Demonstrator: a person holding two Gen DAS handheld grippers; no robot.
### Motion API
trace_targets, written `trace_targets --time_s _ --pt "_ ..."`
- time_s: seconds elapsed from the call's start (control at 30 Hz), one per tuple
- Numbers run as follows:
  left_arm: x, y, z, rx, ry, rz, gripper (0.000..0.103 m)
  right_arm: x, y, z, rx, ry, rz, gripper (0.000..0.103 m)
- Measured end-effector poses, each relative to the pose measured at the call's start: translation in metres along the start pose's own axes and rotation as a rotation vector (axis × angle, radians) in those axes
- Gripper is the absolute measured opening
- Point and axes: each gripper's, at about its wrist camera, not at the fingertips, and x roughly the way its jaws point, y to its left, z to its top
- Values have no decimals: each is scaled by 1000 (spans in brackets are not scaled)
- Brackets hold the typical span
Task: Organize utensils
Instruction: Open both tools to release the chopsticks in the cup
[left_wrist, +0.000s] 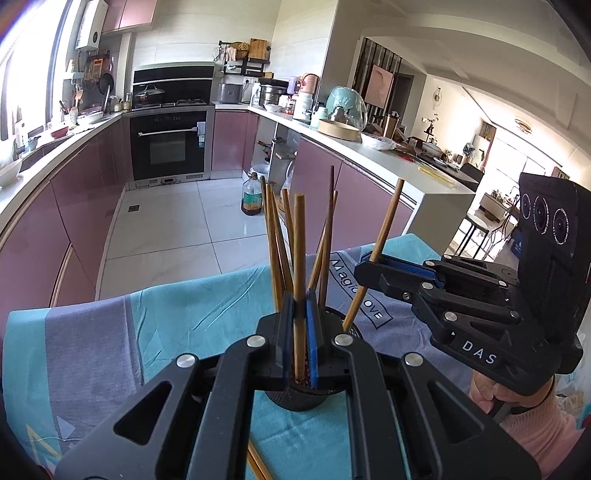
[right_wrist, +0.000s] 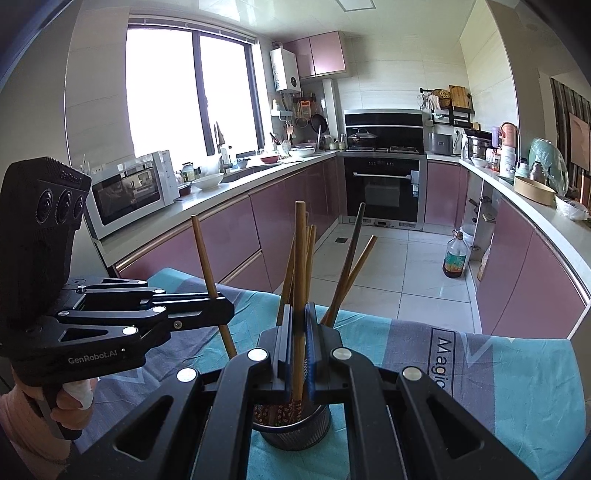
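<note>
A dark mesh utensil cup (left_wrist: 301, 400) stands on the blue-grey cloth and holds several wooden chopsticks upright. It also shows in the right wrist view (right_wrist: 291, 430). My left gripper (left_wrist: 300, 332) is shut on one chopstick (left_wrist: 299, 236) whose lower end is in the cup. My right gripper (right_wrist: 299, 347) is shut on another chopstick (right_wrist: 300, 251), its patterned end inside the cup. In the left wrist view the right gripper (left_wrist: 373, 264) comes in from the right, holding its chopstick (left_wrist: 388, 221) tilted. In the right wrist view the left gripper (right_wrist: 218, 308) comes in from the left.
The table is covered by a teal and grey cloth (left_wrist: 110, 332). More chopsticks (left_wrist: 258, 465) lie on it near my left gripper's base. Behind is a kitchen with pink cabinets, an oven (left_wrist: 168, 146), an oil bottle (left_wrist: 252, 195) on the floor and a microwave (right_wrist: 133, 192).
</note>
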Motion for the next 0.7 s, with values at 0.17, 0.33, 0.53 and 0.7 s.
trace_targets --time_s 0.17,0.33,0.53,0.7 --pt "8 5 3 -2 12 9 7 7 2 -1 -3 22 -1 5" --pt "16 7 5 -6 19 18 8 10 2 -1 8 30 -3 5" --pt "29 13 6 -21 36 28 10 15 -3 0 32 35 -2 6" --pt "34 18 4 -32 40 41 17 12 -5 -3 49 25 -6 6"
